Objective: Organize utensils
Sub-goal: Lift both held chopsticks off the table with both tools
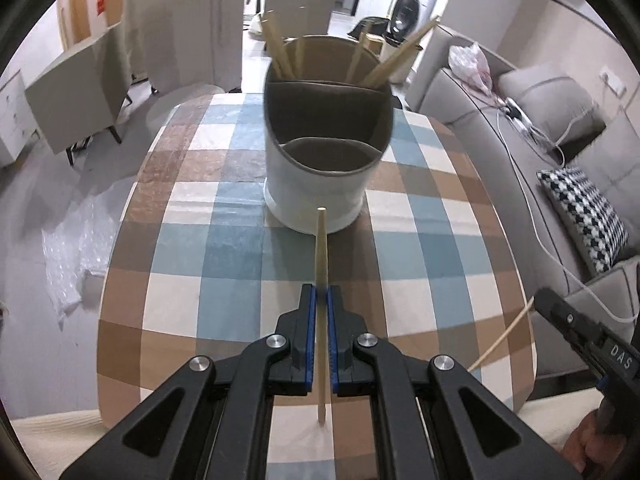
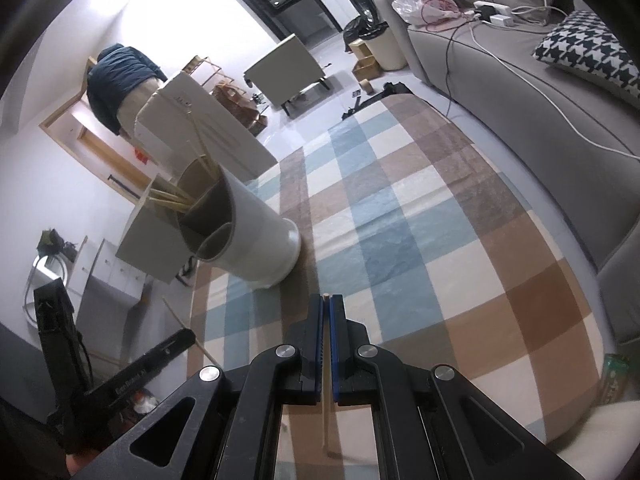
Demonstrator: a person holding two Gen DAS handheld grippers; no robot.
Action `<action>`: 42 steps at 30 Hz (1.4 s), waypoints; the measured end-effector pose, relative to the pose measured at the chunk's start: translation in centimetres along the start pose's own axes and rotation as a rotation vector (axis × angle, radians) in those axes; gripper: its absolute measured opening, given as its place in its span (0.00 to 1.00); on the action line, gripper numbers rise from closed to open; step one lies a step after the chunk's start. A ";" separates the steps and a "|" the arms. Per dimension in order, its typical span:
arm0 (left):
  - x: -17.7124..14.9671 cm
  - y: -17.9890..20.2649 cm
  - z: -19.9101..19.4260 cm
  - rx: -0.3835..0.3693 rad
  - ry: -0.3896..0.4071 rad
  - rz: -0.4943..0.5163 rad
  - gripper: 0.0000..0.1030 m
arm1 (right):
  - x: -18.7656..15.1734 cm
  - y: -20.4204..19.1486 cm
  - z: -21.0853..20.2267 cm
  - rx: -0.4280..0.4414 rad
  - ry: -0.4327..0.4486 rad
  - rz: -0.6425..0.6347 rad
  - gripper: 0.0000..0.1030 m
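The tabletop [image 1: 248, 216] wears a checked cloth of blue, brown and cream, and nothing lies on it between the tongs and the utensil holder [image 1: 324, 160]. A grey sofa [image 1: 532, 128] runs along the tabletop's 3 o'clock side in the left wrist view, carrying a black-and-white houndstooth cushion [image 1: 584, 216], a crumpled plastic bag [image 1: 472, 64] and white cables [image 1: 560, 256]. At 9 o'clock a pale chair [image 1: 76, 88] stands on the floor, with clear plastic sheeting [image 1: 72, 264] spread beside the tabletop's edge. A washing machine [image 1: 412, 4] shows far off at 1 o'clock. In the right wrist view a person in a dark jacket [image 2: 120, 80] stands well apart at 10 o'clock.

The utensil holder is a white round tub with a brown lining, split into three compartments that step up toward the back. It stands upright on the cloth at 12 o'clock from the left tongs [image 1: 323, 296]. The two nearer compartments look empty; the rear one holds several chopsticks [image 1: 380, 64] leaning outward.

The left tongs are clenched on a single pale chopstick [image 1: 321, 248], which runs straight along the gap between the blue pads, its far tip reaching in front of the holder's base and its near end sticking out behind the pads. The right tongs [image 2: 326, 304] are likewise clenched on another chopstick [image 2: 327, 420], only its tip showing past the pads, most of its length trailing back underneath. In that view the holder sits at 10 o'clock, just ahead.
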State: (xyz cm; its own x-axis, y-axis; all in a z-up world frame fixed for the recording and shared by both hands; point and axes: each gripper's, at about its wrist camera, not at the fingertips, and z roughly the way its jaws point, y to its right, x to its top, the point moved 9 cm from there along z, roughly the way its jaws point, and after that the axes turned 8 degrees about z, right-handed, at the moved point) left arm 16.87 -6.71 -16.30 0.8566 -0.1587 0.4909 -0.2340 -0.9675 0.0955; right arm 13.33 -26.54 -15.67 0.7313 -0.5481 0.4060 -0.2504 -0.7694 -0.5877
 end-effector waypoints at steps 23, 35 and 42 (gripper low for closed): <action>6.3 0.4 -4.6 -0.018 0.023 0.137 0.00 | 5.0 -8.0 -0.5 0.104 0.128 -0.117 0.02; 1.5 -4.2 1.1 -0.105 -0.176 -0.050 0.00 | 5.0 -6.4 1.7 0.067 0.075 -0.091 0.02; -0.1 -4.2 6.8 -0.122 -0.279 -0.191 0.25 | 4.5 -4.5 2.9 0.039 0.042 -0.055 0.02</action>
State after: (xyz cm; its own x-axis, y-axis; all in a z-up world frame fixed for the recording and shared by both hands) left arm 20.92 -3.96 -22.59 0.9788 -0.0413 0.2004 -0.0965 -0.9569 0.2738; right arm 19.55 -24.54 -13.19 0.7160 -0.5191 0.4668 -0.1850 -0.7858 -0.5902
